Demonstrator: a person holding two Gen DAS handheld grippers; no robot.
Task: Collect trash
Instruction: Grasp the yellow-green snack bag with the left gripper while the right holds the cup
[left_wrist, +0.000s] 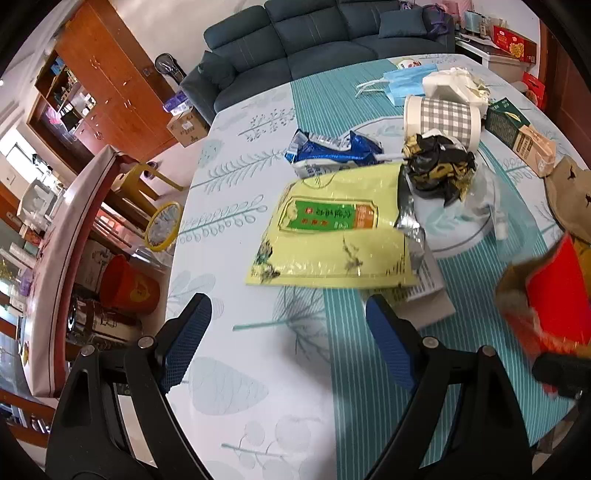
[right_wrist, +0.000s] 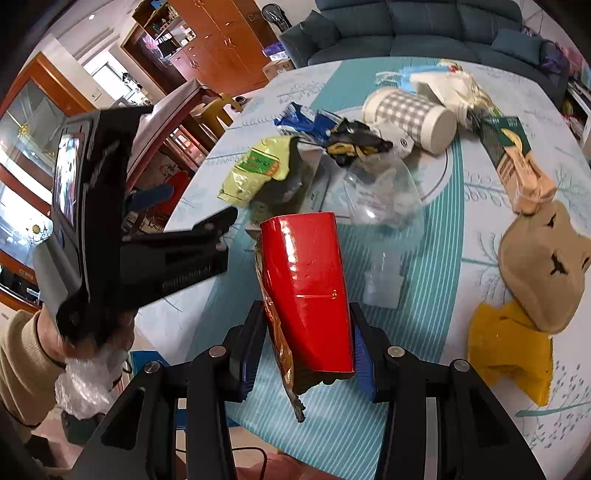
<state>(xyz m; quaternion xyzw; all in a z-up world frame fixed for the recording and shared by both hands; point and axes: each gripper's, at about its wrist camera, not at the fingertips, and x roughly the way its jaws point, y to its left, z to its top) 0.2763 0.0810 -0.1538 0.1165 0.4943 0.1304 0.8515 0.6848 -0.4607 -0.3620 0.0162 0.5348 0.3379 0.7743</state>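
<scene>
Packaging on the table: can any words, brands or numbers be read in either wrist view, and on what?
None can be quoted with confidence.
Yellow-green pouch: characters on its green and orange label, upside down and blurred.
Blue wrapper: white print, too small.
Dark green carton: print too small.
Grey printed sheet under the pouch: fine lines, unreadable.
Red package in the right tongs: no text visible.

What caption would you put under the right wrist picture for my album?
Right hand-held gripper clamps a red wrapper above the trash-strewn table.
</scene>
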